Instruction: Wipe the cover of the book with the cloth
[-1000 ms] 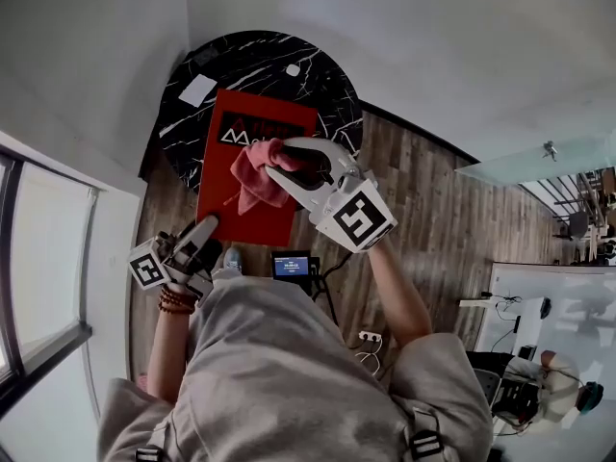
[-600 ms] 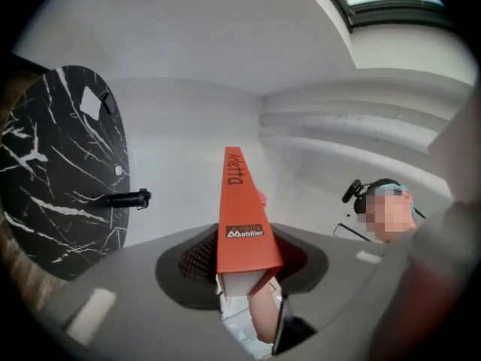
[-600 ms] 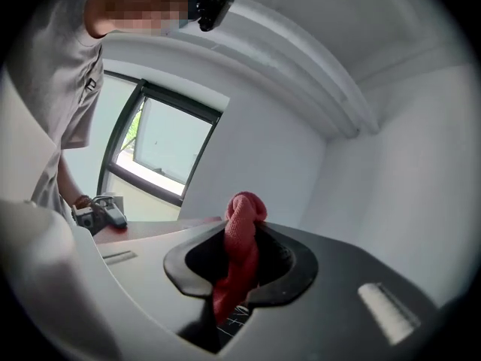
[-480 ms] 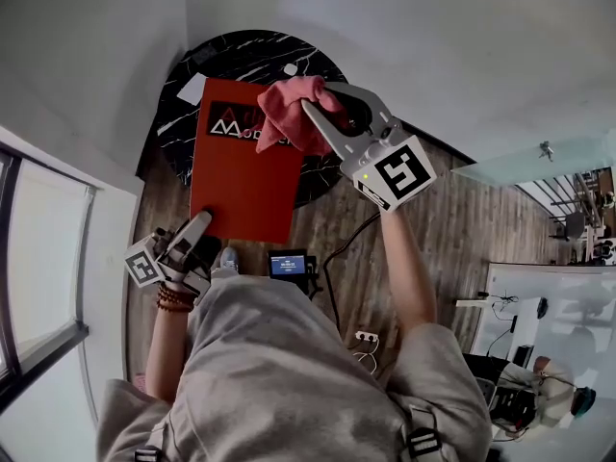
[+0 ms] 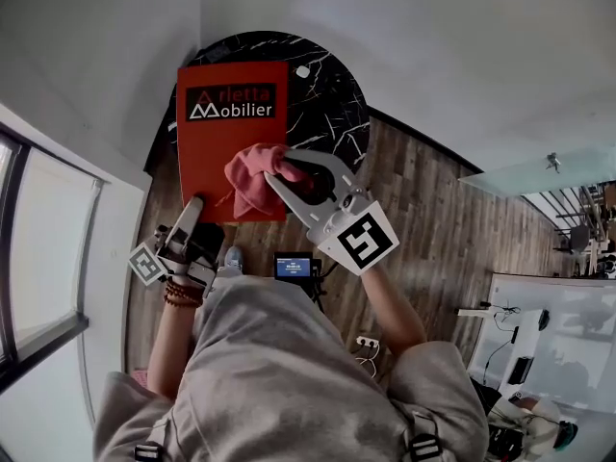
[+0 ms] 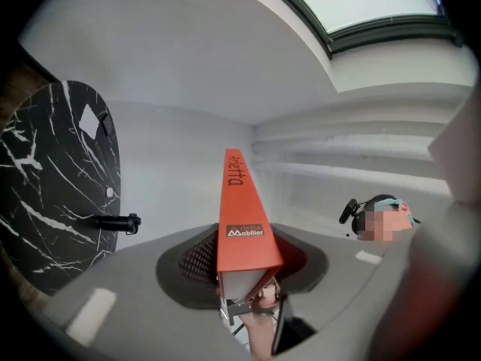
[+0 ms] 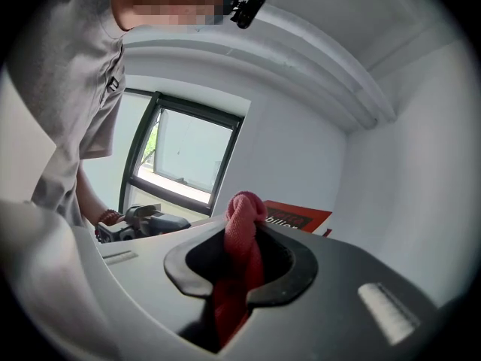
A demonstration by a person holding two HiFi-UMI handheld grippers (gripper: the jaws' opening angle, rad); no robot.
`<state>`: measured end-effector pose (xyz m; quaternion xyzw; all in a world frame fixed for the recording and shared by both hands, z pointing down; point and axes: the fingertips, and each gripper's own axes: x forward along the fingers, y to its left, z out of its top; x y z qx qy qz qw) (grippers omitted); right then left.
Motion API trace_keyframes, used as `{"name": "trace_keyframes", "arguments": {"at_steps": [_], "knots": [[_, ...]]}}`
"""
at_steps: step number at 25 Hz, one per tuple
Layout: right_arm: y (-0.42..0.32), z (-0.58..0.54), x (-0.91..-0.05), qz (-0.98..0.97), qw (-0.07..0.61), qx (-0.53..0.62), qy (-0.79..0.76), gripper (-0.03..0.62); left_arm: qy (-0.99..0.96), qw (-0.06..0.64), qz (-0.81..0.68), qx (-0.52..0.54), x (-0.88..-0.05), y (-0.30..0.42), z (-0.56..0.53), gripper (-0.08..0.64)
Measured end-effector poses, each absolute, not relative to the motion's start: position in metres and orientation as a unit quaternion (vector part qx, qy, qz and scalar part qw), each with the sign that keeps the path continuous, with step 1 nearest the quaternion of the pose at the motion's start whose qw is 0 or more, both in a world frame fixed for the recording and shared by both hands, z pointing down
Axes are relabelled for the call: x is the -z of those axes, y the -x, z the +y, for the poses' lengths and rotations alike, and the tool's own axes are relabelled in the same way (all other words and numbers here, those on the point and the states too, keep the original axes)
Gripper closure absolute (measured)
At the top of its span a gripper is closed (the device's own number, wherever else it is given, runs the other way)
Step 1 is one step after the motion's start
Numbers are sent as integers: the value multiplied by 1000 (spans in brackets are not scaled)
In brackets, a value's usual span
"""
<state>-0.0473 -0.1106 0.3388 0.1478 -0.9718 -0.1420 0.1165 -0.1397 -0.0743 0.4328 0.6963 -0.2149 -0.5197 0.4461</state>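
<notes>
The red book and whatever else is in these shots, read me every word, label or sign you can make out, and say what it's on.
"rletta" over "Mobilier", with a small triangle logo: on the black label on the red book cover, head view.
"rletta" and "Mobilier": again on the same book in the left gripper view.
Small screen on the floor: lit, too small to read.
</notes>
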Motion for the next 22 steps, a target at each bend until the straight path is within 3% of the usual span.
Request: {"name": "trace_keyframes", "arguments": {"at_steps": [6, 11, 22], "knots": [[54, -73, -366, -981, 116, 107, -113, 508, -658, 460, -241, 545, -449, 154, -79, 399], [40, -65, -351, -990, 105, 6, -96, 508, -678, 503, -253, 473, -471, 144, -79, 397], [25, -183, -298, -954, 131, 191, -193, 508, -757, 489, -195, 388, -458, 102, -39, 396]]}}
